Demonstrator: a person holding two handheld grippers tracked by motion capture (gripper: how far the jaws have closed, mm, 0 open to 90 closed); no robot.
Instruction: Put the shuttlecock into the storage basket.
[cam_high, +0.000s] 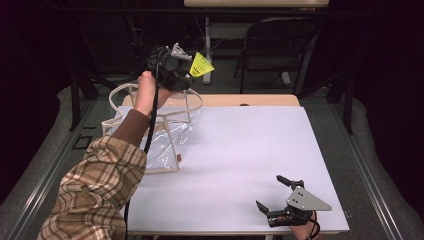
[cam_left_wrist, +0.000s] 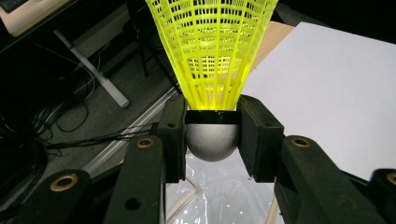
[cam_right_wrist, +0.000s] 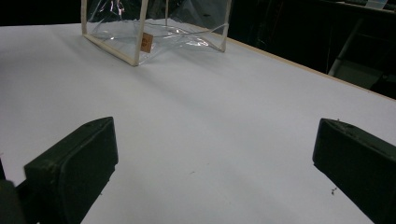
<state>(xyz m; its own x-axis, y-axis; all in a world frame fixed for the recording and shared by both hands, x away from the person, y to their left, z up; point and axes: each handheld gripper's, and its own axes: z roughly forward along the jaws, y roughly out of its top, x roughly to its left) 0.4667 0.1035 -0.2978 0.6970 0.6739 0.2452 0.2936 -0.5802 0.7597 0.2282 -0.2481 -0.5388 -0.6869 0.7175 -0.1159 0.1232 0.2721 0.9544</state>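
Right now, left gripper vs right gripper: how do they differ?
The left gripper has its jaws shut on the grey cork of a yellow shuttlecock; the right gripper has its jaws wide open with nothing between them. The left is raised above the wire-framed clear bag at the table's far left; the right sits low near the white table's near edge. Both have black jaws.

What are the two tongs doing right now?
Left tongs: shut on the yellow shuttlecock, gripping its round cork.
Right tongs: open, holding nothing.
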